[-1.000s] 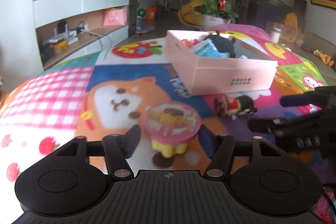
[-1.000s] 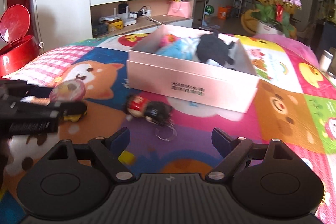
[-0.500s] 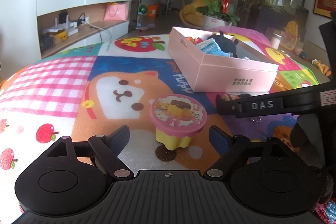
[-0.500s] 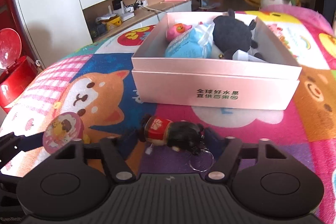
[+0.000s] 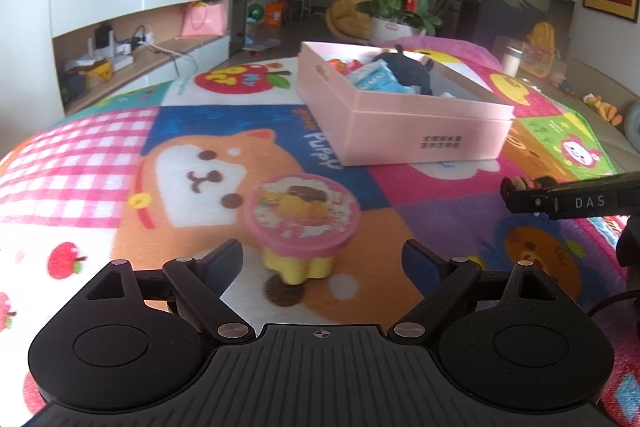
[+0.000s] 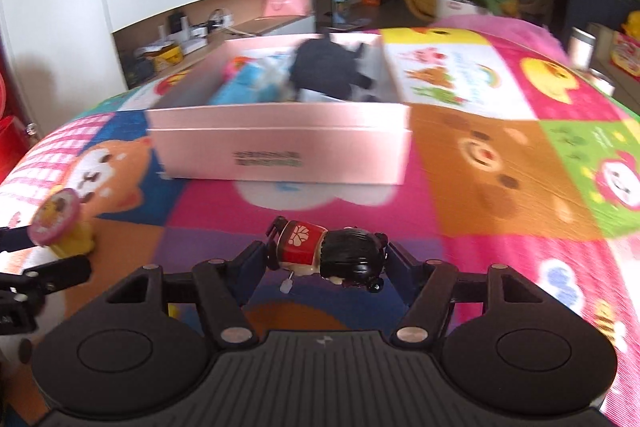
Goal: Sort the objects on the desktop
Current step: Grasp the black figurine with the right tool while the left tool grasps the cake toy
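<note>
A pink-lidded yellow pudding cup (image 5: 303, 227) stands on the cartoon mat, between the fingers of my open left gripper (image 5: 322, 259), which does not touch it. It also shows in the right wrist view (image 6: 60, 225). My right gripper (image 6: 327, 255) is shut on a small doll keychain (image 6: 330, 254) with a red body and black hair, held just above the mat. The pink box (image 5: 404, 131) holds a black plush, a blue packet and a pink toy; it also shows in the right wrist view (image 6: 280, 147) straight ahead.
The colourful mat (image 5: 120, 155) covers the table. A flower pot (image 5: 400, 7) stands beyond the box. Shelves (image 5: 140, 39) with a TV are at the left. The right gripper's finger (image 5: 568, 201) reaches in from the right in the left wrist view.
My right gripper has closed on the doll keychain and lifted it toward the box. My left gripper has stayed open around the pudding cup.
</note>
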{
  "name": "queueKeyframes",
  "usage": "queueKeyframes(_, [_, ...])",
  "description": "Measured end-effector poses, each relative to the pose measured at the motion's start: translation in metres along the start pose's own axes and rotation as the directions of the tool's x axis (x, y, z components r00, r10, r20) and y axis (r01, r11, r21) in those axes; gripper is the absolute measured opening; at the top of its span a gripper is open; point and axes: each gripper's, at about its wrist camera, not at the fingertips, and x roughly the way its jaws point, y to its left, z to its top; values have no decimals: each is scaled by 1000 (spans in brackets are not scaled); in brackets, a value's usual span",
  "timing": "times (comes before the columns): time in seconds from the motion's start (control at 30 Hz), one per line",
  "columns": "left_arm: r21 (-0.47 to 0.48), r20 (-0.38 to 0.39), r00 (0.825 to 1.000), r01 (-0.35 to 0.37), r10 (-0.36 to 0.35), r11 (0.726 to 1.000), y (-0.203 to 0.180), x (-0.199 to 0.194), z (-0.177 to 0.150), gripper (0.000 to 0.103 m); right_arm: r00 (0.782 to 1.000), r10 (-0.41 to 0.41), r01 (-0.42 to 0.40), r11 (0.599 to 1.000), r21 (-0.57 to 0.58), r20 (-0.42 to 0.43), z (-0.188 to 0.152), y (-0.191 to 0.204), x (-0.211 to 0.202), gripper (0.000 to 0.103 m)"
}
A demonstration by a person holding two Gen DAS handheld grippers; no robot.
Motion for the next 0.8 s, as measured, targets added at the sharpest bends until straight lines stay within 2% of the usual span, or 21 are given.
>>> queueKeyframes(0.17, [10, -6, 999, 35, -35, 999, -13, 6, 4, 94, 1000, -8, 8, 999, 44, 1, -13, -20, -2, 66])
queueKeyframes(0.33, [-24, -16, 998, 61, -62, 998, -15, 5, 7, 95, 999, -23, 22, 999, 39, 34, -22, -21, -7, 79])
queueKeyframes(0.4, [-34, -11, 998, 55, -55, 998, -14, 1, 9, 95, 999, -21, 19, 998, 60, 47, -23, -25, -8, 84])
queueKeyframes(0.53, [-39, 10, 1000, 21, -21, 999, -10, -7, 13, 95, 999, -12, 8, 994, 106, 42, -23, -31, -8, 84])
queueKeyframes(0.7, [41, 11, 999, -42, 42, 998, -14, -6, 13, 94, 998, -12, 7, 995, 95, 57, -25, -29, -10, 85])
queueKeyframes(0.8, [77, -4, 998, -69, 70, 995, -18, 2, 10, 90, 998, -13, 7, 995, 99, 64, -25, -29, -11, 86])
